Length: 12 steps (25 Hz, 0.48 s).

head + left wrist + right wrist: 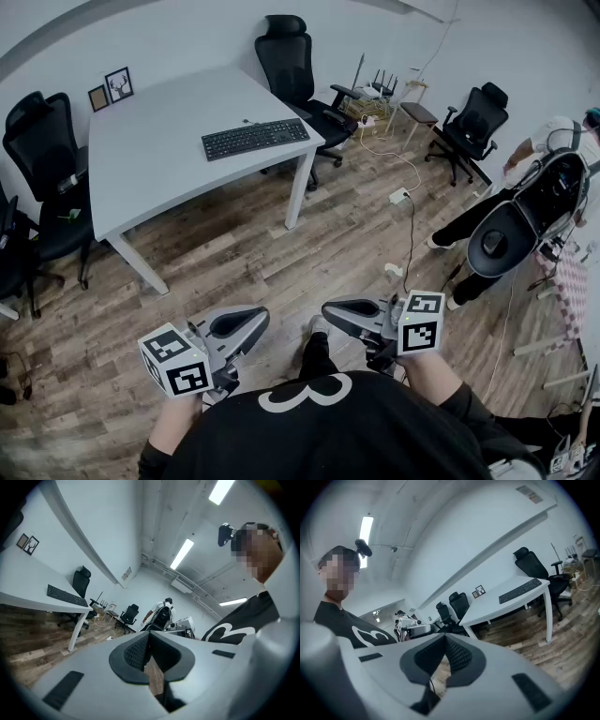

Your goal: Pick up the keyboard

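Note:
A black keyboard (255,139) lies near the right edge of a white table (159,164), far ahead of me; it also shows as the keyboard (67,596) in the left gripper view and the keyboard (520,590) in the right gripper view. My left gripper (251,324) and right gripper (339,313) hang low over the wooden floor near my body, tips turned toward each other. Both are shut with nothing between the jaws. The left gripper (149,641) and right gripper (445,645) show closed dark pads in their own views.
Black office chairs stand around the table: one chair (300,70) behind it, another chair (47,178) at its left. Two picture frames (111,89) lean at the table's back. A person (525,202) with a backpack device bends at the right. Cables (403,187) trail across the floor.

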Each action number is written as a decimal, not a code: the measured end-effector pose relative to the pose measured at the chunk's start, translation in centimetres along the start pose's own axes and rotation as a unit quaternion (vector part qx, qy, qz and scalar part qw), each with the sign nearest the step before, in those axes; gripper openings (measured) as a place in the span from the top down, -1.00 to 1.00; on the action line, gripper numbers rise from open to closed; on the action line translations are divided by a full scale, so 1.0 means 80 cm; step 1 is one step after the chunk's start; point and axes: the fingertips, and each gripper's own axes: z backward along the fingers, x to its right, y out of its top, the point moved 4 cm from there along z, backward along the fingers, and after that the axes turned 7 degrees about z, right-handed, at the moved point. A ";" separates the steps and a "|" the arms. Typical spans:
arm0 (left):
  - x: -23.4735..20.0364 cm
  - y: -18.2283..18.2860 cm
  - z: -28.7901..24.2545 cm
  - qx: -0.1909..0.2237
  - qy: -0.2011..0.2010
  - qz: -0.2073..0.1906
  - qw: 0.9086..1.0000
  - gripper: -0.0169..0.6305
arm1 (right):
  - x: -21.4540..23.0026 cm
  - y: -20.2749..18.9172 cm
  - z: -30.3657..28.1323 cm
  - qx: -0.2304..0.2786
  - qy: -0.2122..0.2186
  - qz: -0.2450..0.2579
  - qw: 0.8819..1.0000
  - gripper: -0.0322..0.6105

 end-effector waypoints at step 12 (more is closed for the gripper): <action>-0.008 0.012 -0.007 -0.005 0.021 -0.014 1.000 0.91 | 0.020 0.010 -0.009 0.003 0.004 0.025 1.000 0.88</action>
